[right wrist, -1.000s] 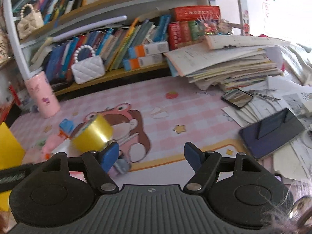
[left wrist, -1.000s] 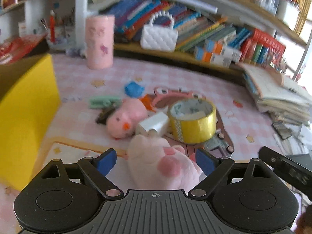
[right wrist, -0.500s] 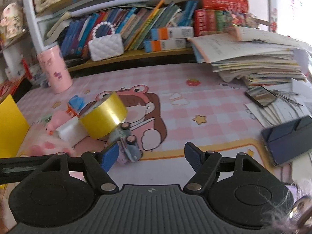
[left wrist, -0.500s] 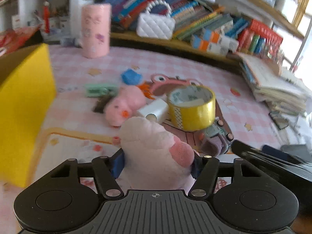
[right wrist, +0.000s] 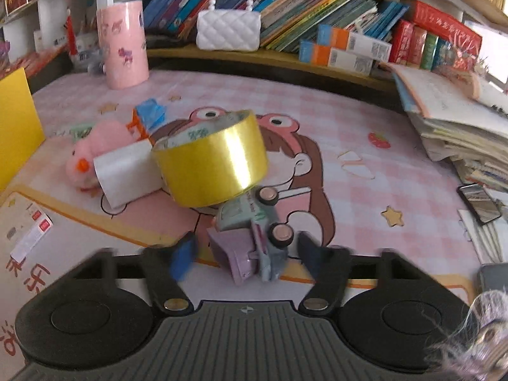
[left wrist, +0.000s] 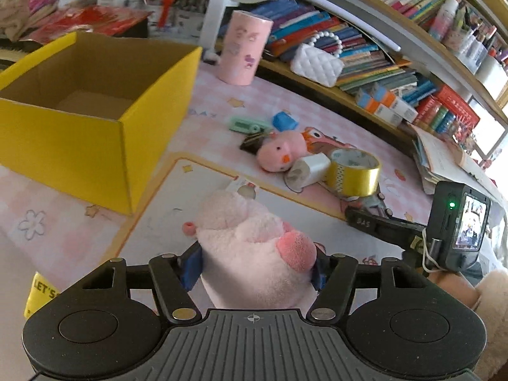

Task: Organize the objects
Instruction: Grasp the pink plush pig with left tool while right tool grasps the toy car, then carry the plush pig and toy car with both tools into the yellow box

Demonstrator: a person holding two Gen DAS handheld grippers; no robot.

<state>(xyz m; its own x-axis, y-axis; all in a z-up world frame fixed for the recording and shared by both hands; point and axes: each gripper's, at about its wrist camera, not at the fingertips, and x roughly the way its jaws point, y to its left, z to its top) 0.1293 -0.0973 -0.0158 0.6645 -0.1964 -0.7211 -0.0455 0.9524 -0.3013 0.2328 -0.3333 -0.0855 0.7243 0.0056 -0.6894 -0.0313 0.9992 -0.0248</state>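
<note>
Nearest to us, the left gripper point(left wrist: 255, 268) has its jaws pinching 1 pale pink plush toy point(left wrist: 254, 250), squeezed in at its sides and carried clear of the surface point(left wrist: 79, 235). We judge it is held this way so it can travel to the open yellow cardboard box point(left wrist: 79, 133), which sits to the far left with its top open and only bare floor showing inside, the likely place for the loose things.

In the right wrist view, the right gripper point(right wrist: 246, 255) reaches low over 1 toy car point(right wrist: 254, 238), pastel green and lilac, lying tipped on its side with 2 wheels showing. The jaws have just been closing and stand on either side of the car; they are blurred, and a gap shows beside each pad, so we read them as partly spread, not yet pressing.

Just beyond the car lies 1 roll of gold tape point(right wrist: 211, 162), leaning on it, and touching the roll's left side is 1 white block point(right wrist: 127, 171). Left of that rests 1 round pink plush chick point(right wrist: 92, 149), then 1 blue-and-orange piece point(right wrist: 147, 116) and 1 mint green item point(left wrist: 249, 123), too small to identify.

Farthest stand 1 pink cylinder point(right wrist: 122, 44) and 1 white quilted purse point(right wrist: 228, 28), against the bookshelf point(right wrist: 317, 60).
</note>
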